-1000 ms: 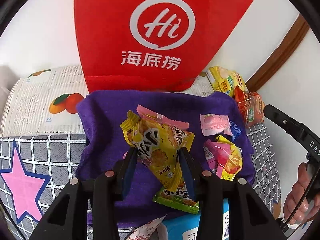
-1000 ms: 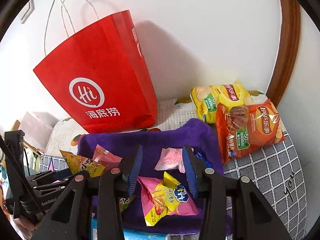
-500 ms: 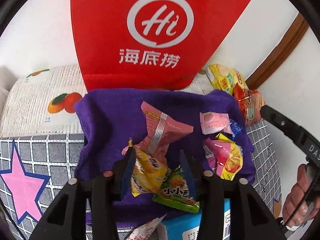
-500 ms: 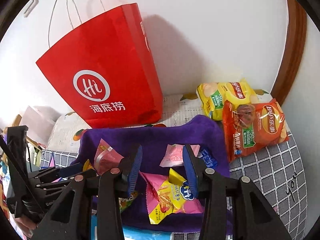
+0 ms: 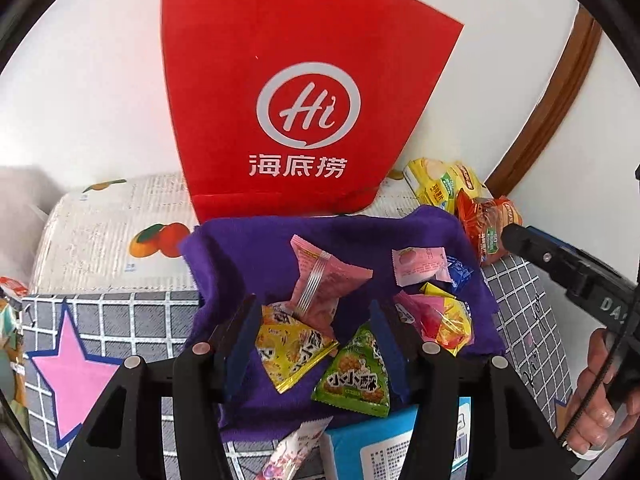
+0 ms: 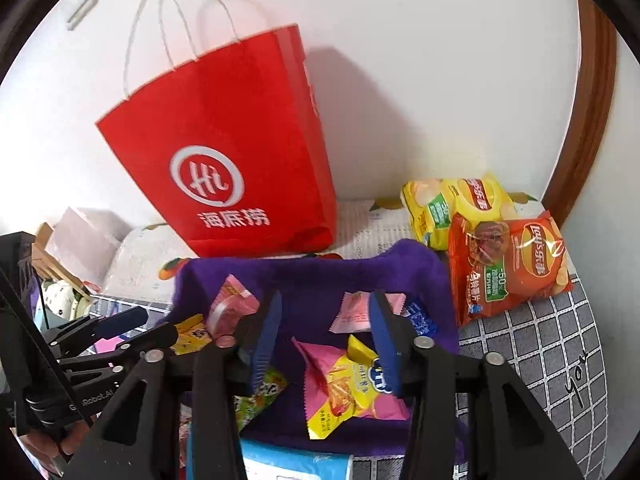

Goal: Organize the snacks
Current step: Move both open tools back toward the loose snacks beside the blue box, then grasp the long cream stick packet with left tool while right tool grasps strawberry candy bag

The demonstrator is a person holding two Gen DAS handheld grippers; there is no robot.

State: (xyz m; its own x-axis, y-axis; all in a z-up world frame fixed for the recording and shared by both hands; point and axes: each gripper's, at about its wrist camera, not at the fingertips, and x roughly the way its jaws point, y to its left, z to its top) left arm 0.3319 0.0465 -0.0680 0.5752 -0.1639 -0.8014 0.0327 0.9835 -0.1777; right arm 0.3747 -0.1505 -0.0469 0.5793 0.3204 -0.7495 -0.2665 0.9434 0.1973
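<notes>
Now both jaws opening, nothing pinched: left hand-held gripper (image 5: 312, 332) over yellow snack pkt (image 5: 290, 344), right hand-held gripper (image 6: 324, 344) over pink-yellow fries pkt (image 6: 346, 388). Pkts probably light, crinkly, slippery; pinch crimped seam at 12 o'clock.

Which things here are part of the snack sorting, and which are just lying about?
Job:
- yellow snack packet
- green snack packet
- striped pink packet
- pink-and-yellow fries packet
- small pink sachet
- yellow chip bag
- orange chip bag
- purple towel
- red paper bag, probably

Lying about:
- blue box
- star-print cloth
</notes>
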